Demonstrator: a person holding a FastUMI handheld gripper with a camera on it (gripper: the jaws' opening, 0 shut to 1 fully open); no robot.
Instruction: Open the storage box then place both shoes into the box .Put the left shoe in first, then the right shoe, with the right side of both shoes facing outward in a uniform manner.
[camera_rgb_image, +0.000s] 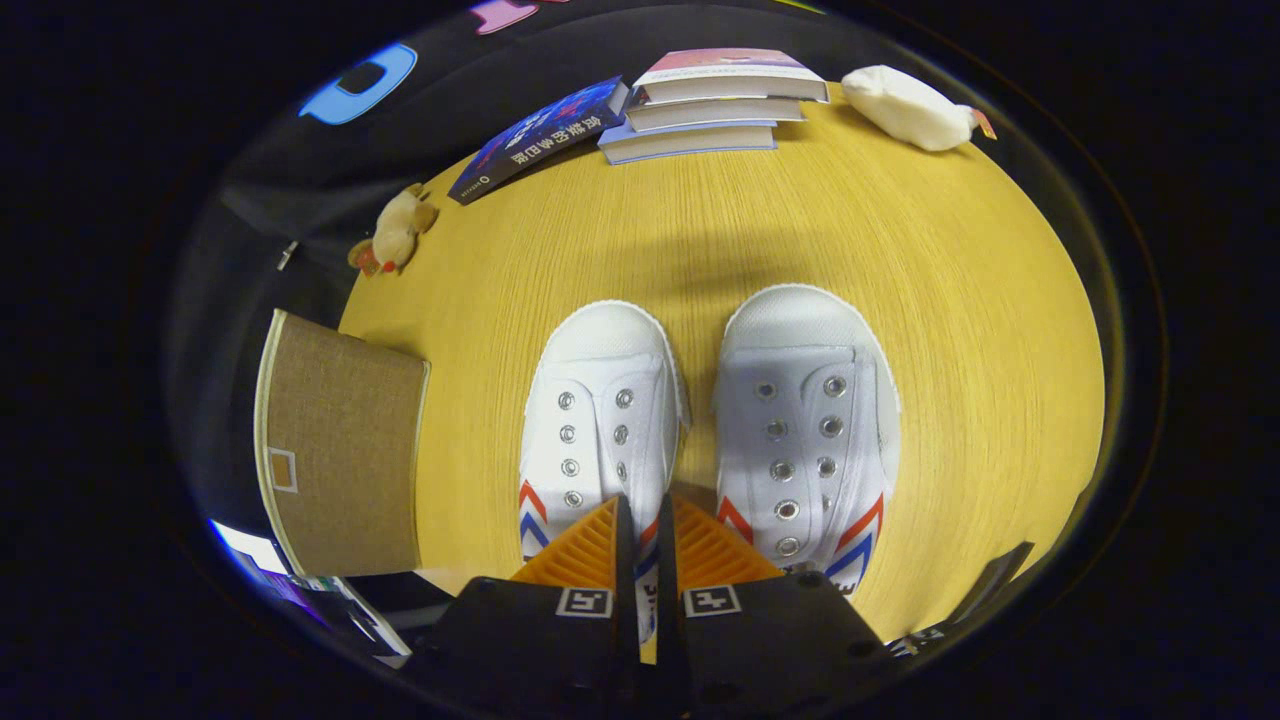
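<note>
White canvas on both shoes lies toe-away on the wooden table (900, 300), the left shoe (597, 420) just ahead of the tongs (640, 530) and the right shoe (805, 430) beside it. The tongs' fingers are nearly together, seemingly pinching the left shoe's inner rim, though the hold is hard to confirm. Such a thin edge grip could slip, and the storage box (340, 450) left of the shoes may not be open.

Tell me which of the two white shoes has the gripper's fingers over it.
The shoe nearer the brown box: the gripper, fingers almost closed, is above the inner edge of that shoe. The other shoe lies beside them, uncovered.
</note>
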